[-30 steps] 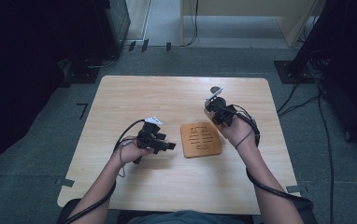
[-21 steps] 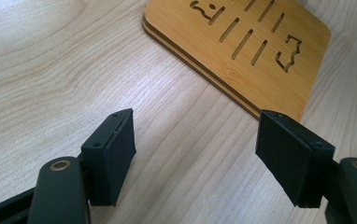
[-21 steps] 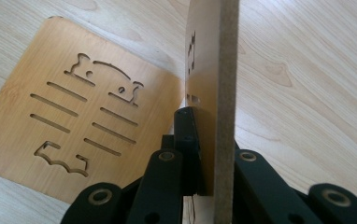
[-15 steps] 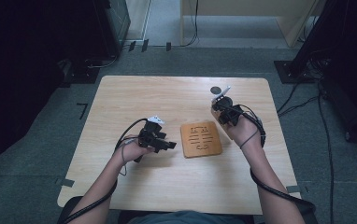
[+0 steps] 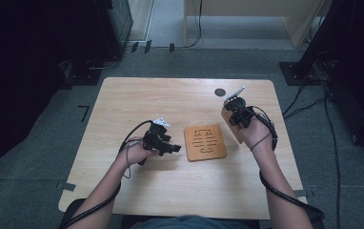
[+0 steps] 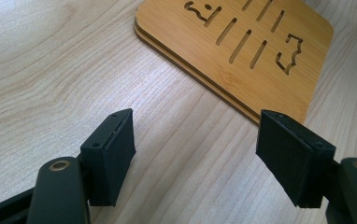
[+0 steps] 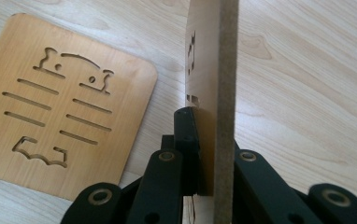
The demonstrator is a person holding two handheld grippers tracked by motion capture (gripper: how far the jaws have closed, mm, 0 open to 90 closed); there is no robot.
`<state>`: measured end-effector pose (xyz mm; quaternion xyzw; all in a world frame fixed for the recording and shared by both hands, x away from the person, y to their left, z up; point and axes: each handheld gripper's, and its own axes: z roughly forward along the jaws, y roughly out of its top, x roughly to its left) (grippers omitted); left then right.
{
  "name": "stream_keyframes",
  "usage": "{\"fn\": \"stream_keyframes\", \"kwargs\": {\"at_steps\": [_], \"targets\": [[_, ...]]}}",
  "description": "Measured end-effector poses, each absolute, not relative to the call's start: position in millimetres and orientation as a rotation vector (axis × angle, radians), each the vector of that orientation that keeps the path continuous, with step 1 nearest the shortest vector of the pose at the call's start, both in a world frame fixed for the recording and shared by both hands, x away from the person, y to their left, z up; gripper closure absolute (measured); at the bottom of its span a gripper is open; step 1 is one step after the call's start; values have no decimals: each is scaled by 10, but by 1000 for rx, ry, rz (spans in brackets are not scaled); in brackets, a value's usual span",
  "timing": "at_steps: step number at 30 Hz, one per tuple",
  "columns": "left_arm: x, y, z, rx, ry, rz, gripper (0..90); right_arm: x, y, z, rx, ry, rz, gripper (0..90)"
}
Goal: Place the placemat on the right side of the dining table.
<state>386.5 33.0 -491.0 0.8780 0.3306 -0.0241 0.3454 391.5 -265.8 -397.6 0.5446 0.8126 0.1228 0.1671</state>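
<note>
- Right gripper (image 7: 207, 140) clamps one coaster (image 7: 211, 70) on edge, lifted at centre frame.
- Left gripper (image 6: 197, 154) gapes empty, lower frame.
- Stack (image 5: 205, 142) lies mid-table; held coaster seemingly yet to be placed.

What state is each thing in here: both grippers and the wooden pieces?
Left gripper: open, nothing between its fingers, low over the table.
Right gripper: shut on the held coaster.
Held coaster: gripped on edge, upright, off the table.
Stacked coasters: lying flat on the table, two layers, untouched.
Black disc: flat near the far edge.
</note>
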Motion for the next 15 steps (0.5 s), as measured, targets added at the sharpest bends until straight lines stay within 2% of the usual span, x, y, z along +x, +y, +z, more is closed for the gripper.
{"fn": "stream_keyframes", "kwargs": {"at_steps": [15], "targets": [[3864,312,-4921,2282,865,-60,272,4032,-2928,-3962,1681,2256,344,877]]}}
